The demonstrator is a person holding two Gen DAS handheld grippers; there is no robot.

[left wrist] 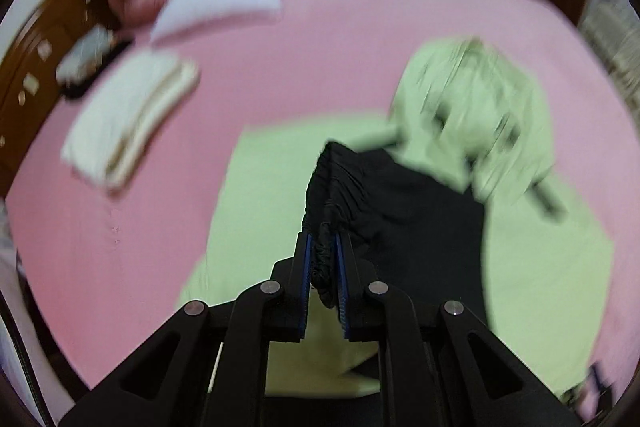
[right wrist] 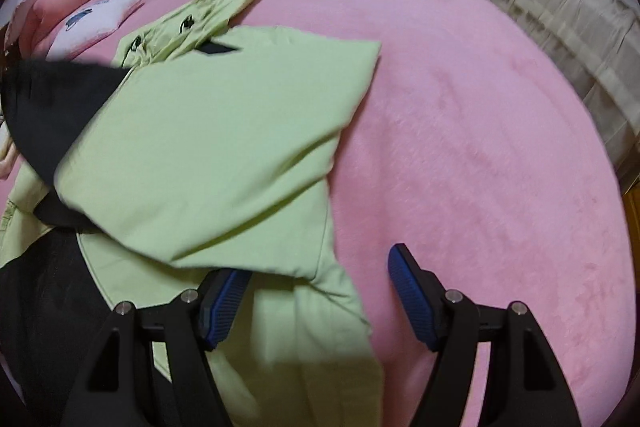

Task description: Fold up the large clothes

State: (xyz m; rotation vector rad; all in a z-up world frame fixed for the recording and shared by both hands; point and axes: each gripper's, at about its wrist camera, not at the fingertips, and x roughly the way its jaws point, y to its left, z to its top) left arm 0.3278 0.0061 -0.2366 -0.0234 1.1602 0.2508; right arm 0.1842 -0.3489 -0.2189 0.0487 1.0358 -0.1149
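My left gripper (left wrist: 324, 259) has its blue pads nearly together, pinching a gathered black cuff (left wrist: 326, 203); the rest of that black sleeve trails far and right over the green hooded garment (left wrist: 272, 183), heavily blurred. My right gripper (right wrist: 320, 291) stands wide with nothing pinched: its left finger (right wrist: 222, 301) is partly hidden under a green fold, and the fabric lies loose between the jaws. The garment lies on the pink bed cover (right wrist: 480, 147), long axis near to far-left, hood (right wrist: 208, 11) at the far end. Its near hem is cut off. Beyond, smeared folded white cloth (left wrist: 128, 123) and a pillow (right wrist: 96, 23).
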